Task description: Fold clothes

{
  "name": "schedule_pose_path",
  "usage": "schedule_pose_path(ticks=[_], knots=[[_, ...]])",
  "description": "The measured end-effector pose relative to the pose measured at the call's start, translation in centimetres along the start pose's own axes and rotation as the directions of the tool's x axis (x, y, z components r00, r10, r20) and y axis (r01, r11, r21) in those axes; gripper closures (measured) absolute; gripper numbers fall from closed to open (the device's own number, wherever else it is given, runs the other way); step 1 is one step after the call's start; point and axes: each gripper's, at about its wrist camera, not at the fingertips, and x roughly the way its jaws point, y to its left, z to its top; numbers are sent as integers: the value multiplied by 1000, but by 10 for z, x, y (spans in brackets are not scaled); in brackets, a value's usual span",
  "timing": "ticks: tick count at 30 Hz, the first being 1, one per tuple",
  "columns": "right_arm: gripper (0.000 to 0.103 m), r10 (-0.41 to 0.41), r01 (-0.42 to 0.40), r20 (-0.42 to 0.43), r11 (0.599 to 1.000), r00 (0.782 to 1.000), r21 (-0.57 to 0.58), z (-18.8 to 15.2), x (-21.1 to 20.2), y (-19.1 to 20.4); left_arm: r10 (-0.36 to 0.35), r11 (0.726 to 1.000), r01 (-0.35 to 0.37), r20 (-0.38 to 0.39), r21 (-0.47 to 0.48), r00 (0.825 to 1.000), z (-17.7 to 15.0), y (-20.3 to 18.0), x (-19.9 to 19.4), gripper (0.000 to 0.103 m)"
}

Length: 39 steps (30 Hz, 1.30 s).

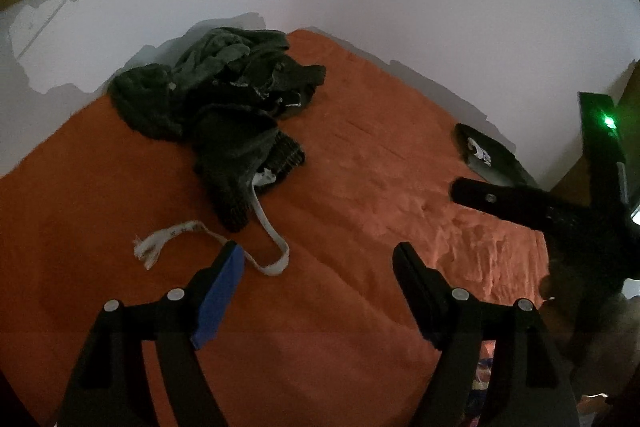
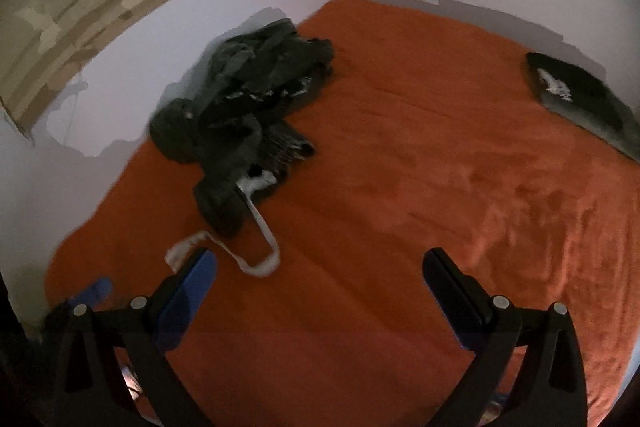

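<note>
The bed [image 2: 400, 155], under an orange cover, is the landmark for everything here. At its far left, against the wall, lies a heap [image 1: 216, 99] of dark clothes, crumpled and tangled, with no flat panel or straight edge anywhere in it. From the near side of the heap a white drawstring [image 1: 268, 239] trails toward the near edge of the bed, loops, and ends in a frayed tip.

At the bed's far right, near the wall, sits a dark garment [image 2: 576, 95] with a white print, flat and squared off, so it reads as folded. That suggests one piece done and the heap left, though how many pieces the heap holds cannot be told.

Above the bed's near edge hover both grippers. The left gripper [image 1: 320, 259] has its fingers wide apart and holds nothing; its left finger tip sits just over the drawstring. The right gripper [image 2: 320, 263] is likewise spread and empty, well short of the heap. The right view is a little blurred.
</note>
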Motion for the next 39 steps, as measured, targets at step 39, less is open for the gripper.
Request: schedule_pose_path(ticks=[39], knots=[[13, 118, -83, -258, 986, 959, 141, 192, 393, 127, -61, 914, 15, -99, -406, 993, 18, 153, 167, 25]])
